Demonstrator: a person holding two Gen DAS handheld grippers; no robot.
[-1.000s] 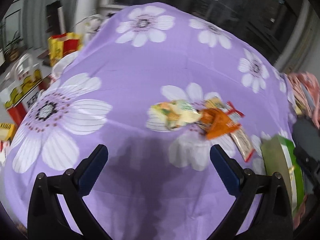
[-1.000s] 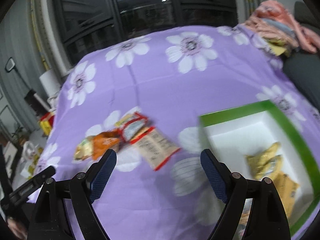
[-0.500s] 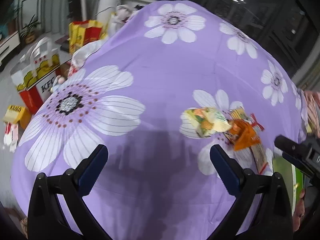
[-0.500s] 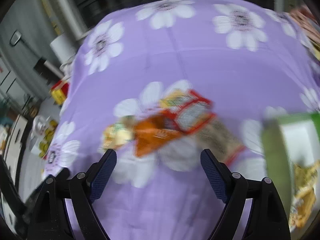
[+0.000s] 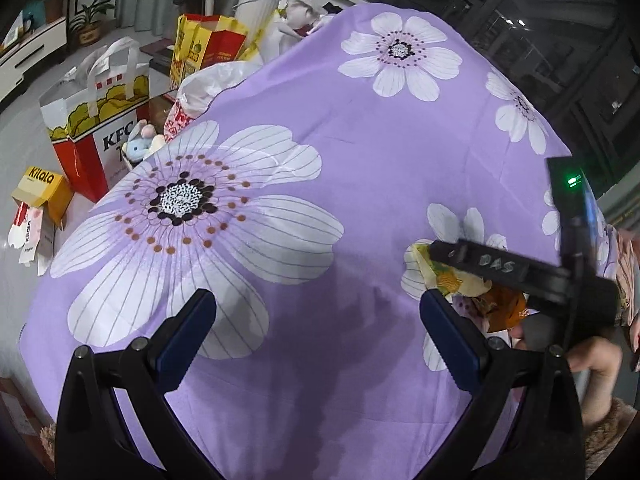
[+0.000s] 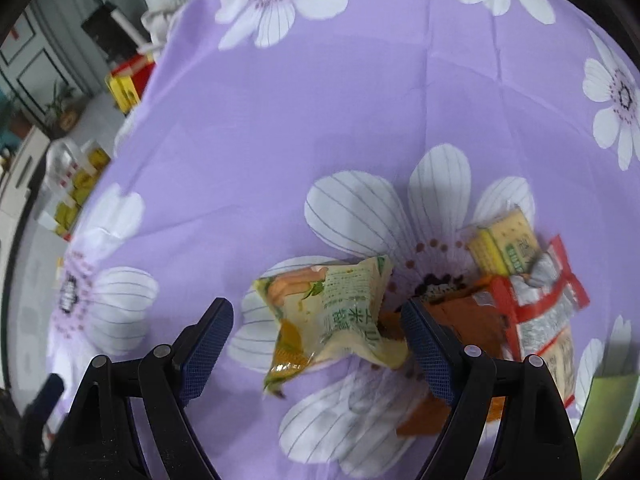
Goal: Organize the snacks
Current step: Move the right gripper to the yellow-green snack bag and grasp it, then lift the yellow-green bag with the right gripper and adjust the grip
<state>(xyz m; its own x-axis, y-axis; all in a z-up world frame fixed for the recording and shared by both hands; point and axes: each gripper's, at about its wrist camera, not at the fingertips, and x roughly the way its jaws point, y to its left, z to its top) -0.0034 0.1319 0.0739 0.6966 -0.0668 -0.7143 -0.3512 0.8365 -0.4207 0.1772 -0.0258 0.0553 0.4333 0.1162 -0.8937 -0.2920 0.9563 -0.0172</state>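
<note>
Right fingers: your right gripper (image 6: 316, 344) has its jaws spread wide, with nothing pinched; the pale yellow-green snack packet (image 6: 332, 316) lies between the two blue pads (whether either pad touches it, you cannot tell).
Left fingers: your left gripper (image 5: 316, 336) is also spread, holding nothing, over bare purple cloth.
Packet pile: just right of the yellow-green packet sits an orange packet (image 6: 468, 320), partly behind your right finger; a red-edged silver packet (image 6: 548, 304) overlaps it, and a yellow cracker pack (image 6: 504, 248) lies just beyond.
Same pile from the left camera: the yellow-green packet (image 5: 452, 280) and orange packet (image 5: 504, 308) show under the other gripper's black body.
Surface: purple cloth with white flowers (image 6: 360, 100) carries everything.
Box: a green edge (image 6: 604, 412) shows at the lower right, near the pile.
Floor beyond: KFC bag (image 5: 100, 120), a yellow-red bag (image 5: 208, 44) and a Kilala carton (image 5: 44, 192), well apart from the snacks.
</note>
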